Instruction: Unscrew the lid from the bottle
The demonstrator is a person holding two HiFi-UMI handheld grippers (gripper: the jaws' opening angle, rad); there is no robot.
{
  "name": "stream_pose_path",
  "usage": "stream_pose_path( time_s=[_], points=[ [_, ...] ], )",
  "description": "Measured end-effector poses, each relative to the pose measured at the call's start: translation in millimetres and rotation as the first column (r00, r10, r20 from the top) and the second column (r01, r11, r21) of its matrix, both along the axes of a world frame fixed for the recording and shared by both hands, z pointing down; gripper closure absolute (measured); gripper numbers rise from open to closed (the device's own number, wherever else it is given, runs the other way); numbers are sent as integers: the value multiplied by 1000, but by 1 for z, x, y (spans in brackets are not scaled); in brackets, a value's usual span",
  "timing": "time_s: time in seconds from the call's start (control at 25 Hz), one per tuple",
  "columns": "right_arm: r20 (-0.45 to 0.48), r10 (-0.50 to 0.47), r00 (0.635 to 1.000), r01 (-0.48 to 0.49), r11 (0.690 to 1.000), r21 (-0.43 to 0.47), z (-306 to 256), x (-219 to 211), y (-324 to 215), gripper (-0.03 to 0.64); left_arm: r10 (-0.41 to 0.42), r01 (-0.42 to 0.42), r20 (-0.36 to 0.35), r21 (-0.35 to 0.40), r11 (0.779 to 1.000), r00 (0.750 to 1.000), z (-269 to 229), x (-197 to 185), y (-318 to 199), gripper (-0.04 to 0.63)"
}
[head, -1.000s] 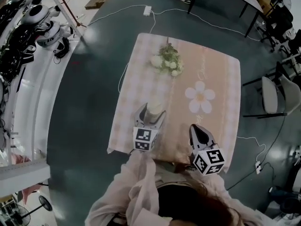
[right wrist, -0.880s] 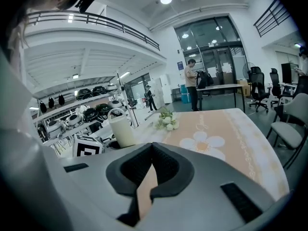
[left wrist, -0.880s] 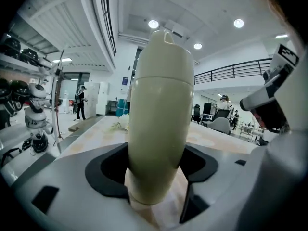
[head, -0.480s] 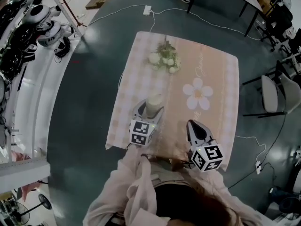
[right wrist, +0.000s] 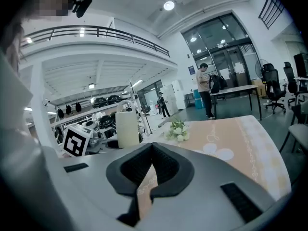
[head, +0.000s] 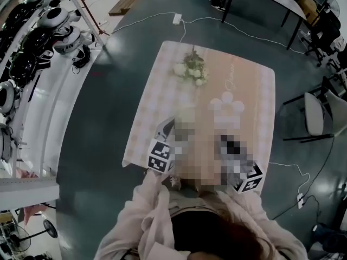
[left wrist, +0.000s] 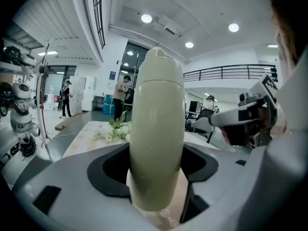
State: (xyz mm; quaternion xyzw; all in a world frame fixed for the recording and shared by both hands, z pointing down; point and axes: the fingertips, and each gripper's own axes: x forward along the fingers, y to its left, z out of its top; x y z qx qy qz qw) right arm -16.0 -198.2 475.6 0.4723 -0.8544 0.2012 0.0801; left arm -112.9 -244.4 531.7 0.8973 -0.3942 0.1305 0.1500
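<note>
Presently, in the head view, a tall cream-coloured plastic bottle (head: pixel 184 114) is being held upright over the near-left part of a rectangular table covered with a peach and pink patterned cloth (head: pixel 255 91). The left gripper (head: pixel 172 125) is reaching around the bottle from the person's side. The right gripper (head: pixel 229 144) is hovering over the cloth to the right, apart from the bottle and partly covered by a mosaic patch. A small bunch of white flowers with green leaves (head: pixel 191 72) is lying near the table's far edge. In the left gripper view, the black pads are pressing on both sides of the bottle's lower body, so the jaws are grasping it. The rounded cream lid (left wrist: pixel 159 64) is sitting in place on top of the bottle. In the right gripper view, the jaws are clenched together with nothing between them, and only the cloth is showing below. There the bottle is standing off to the left, beside the left gripper's marker cube.
</note>
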Motion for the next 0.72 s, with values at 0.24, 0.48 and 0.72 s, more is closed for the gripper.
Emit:
stream_pose_path(
  time_s=[0.24,0.48,0.72],
  points=[
    [44,-92,995,91,995,36,-28,5,3,604,58,-58,-68,-1,998,996,-34,20,32,279],
    [131,-307,943,297,950,96,-71,-5,5,604,137,-145,-104,-76,987,985,-55,34,55,279],
    [399,-461,793,455,883,115,-105,-32,9,293,199,-202,-39,-83,976,979,-60,45,65,279]
  ],
)
